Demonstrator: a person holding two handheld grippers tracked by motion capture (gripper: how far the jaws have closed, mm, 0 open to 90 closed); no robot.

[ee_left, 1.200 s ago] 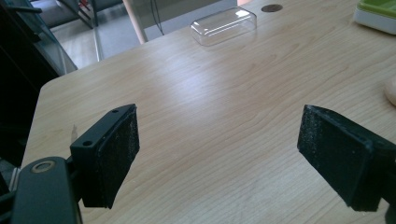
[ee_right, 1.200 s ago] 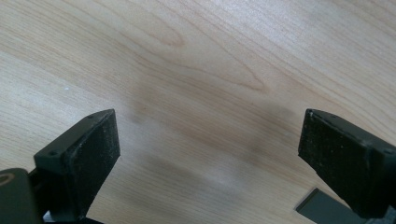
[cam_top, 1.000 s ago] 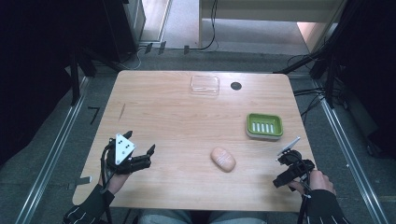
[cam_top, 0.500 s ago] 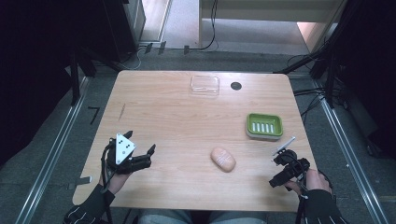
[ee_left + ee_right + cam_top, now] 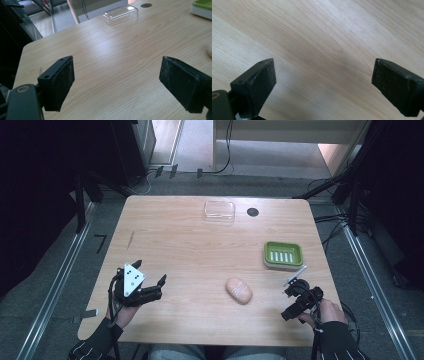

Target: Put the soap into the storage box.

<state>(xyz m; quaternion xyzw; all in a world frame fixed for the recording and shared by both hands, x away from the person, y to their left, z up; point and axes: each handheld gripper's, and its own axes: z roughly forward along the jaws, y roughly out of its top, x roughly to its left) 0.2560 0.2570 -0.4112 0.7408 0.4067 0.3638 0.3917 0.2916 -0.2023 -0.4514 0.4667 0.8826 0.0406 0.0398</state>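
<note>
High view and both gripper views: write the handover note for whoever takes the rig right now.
Left hand-held gripper: open, holding nothing, low at the table's near left, pointing toward the middle.
Right hand-held gripper: open, holding nothing, at the near right edge, jaws over bare wood.
Things: pink soap bar lies on the table between the two grippers, nearer the right one. Green soap dish sits beyond the right gripper, nothing in it. Clear lid rests at the far edge, beside a dark round spot.
Done: nothing gripped or placed.
Left: probably pick up the soap and set it in the dish, then perhaps the lid.
</note>
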